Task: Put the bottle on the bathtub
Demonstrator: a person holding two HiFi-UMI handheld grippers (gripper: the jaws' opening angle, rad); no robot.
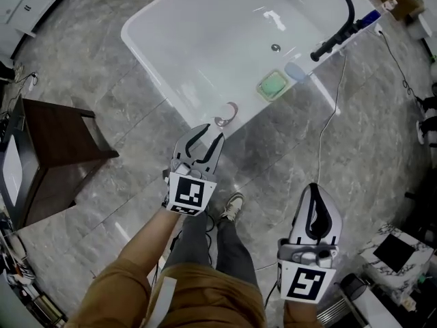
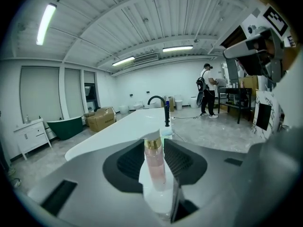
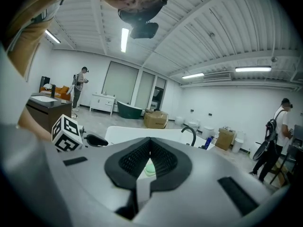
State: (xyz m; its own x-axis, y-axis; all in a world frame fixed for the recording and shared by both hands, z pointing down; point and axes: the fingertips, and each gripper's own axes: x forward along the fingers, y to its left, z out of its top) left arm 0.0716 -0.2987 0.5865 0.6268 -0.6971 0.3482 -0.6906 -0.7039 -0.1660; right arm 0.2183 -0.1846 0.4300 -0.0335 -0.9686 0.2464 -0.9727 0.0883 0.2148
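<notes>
**Bottle in the left claw, in front of the bathtub**

A dark wooden cabinet (image 1: 51,149) stood at the far left on the grey marble floor (image 1: 123,115). The left claw (image 1: 208,134) was clamped on the pink bottle (image 2: 155,167), whose gold collar and white cap pointed away toward the white bathtub (image 1: 150,53). The claw hung over the floor just short of the tub's near rim. Farther right on the rim sat a green soap (image 1: 273,85) in its dish, then a black faucet (image 1: 338,19). The right claw (image 1: 314,191) hung lower and well apart from the tub, its jaws together and holding nothing.
</notes>
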